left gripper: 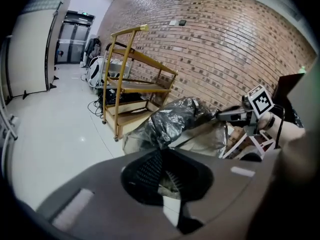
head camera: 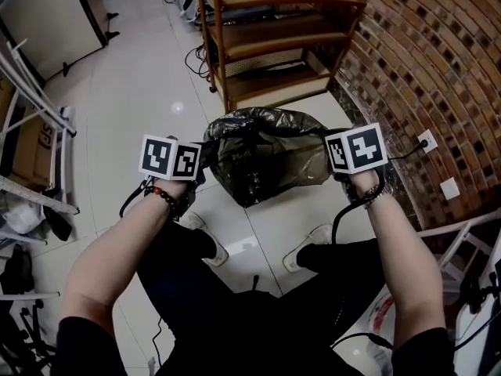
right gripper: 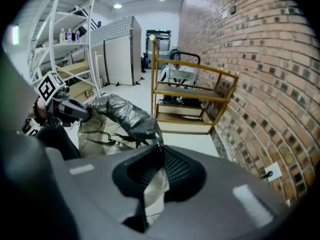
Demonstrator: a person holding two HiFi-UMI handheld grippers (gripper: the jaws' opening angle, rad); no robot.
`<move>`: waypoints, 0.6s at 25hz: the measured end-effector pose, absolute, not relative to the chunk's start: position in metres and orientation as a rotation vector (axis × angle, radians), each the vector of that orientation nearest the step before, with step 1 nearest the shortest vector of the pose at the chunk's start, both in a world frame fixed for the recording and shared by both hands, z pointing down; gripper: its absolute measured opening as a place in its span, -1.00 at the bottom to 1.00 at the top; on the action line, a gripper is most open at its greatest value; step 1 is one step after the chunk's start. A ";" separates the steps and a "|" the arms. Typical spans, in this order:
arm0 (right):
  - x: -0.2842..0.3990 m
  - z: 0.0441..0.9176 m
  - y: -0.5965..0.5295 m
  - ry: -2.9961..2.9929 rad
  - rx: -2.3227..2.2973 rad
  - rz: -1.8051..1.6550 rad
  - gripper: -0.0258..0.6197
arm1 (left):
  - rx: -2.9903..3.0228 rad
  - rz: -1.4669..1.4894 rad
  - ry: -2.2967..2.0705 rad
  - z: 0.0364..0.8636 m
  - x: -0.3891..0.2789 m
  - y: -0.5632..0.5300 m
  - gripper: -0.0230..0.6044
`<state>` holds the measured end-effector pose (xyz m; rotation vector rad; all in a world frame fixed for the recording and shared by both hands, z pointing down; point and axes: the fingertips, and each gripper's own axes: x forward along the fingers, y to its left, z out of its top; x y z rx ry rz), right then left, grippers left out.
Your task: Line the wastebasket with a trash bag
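Trash bag (head camera: 262, 159): left gripper (left gripper: 162, 156) jaws pinched tight on its edge; right gripper (right gripper: 159, 156) jaws pinched on opposite edge.

The trash bag (head camera: 262, 159) sits on the floor (head camera: 141, 92) between the left claw (left gripper: 162, 153) and the right claw (right gripper: 159, 151), each pinching an edge; the shelf unit (head camera: 274, 37) stands behind it; the brick wall (head camera: 446, 77) runs along the right.

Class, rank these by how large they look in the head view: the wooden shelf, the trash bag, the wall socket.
Largest: shelf, though the picture's top edge cuts it off.
Next: trash bag, somewhat smaller.
Smallest by far: socket.
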<state>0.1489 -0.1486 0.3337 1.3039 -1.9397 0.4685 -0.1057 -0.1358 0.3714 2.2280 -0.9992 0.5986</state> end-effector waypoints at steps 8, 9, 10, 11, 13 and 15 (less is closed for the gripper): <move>0.145 0.404 -0.162 -1.914 1.267 0.585 -0.87 | 2.143 0.667 -1.014 0.423 -0.114 -0.159 -0.91; 0.145 0.410 -0.165 -1.912 1.266 0.595 -0.87 | 2.133 0.680 -1.015 0.429 -0.116 -0.163 -0.91; 0.146 0.416 -0.168 -1.910 1.266 0.604 -0.87 | 2.124 0.693 -1.017 0.434 -0.117 -0.167 -0.91; 0.146 0.422 -0.171 -1.907 1.266 0.612 -0.87 | 2.116 0.706 -1.019 0.439 -0.118 -0.171 -0.91; 0.147 0.432 -0.177 -1.900 1.266 0.629 -0.87 | 2.101 0.735 -1.023 0.449 -0.119 -0.180 -0.91; 0.147 0.443 -0.184 -1.893 1.262 0.645 -0.87 | 2.089 0.773 -1.023 0.460 -0.119 -0.188 -0.91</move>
